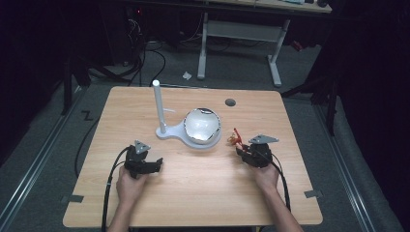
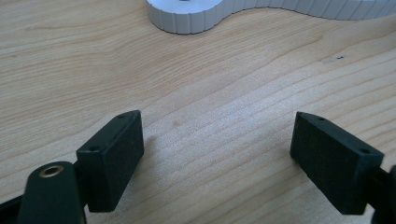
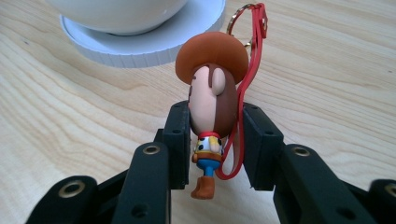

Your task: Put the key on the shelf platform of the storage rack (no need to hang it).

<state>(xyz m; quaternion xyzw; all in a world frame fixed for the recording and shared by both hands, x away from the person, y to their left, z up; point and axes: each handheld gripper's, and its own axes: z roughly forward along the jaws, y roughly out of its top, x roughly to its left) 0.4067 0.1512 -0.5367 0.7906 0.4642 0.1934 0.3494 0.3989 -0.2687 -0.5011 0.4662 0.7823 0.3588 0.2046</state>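
The right gripper (image 3: 212, 140) has its jaws closed on a cowboy figurine keychain (image 3: 212, 100), held just beside the white stand (image 1: 186, 133) carrying a bowl (image 1: 202, 124). The left gripper (image 2: 215, 154) rests with jaws wide over bare table (image 2: 210, 93). The pickup looks done; where the keychain belongs, perhaps the stand's post (image 1: 158, 106), remains undecided.

White stand (image 1: 189, 133) with upright post (image 1: 158, 104) blocks mid-table; sides open.
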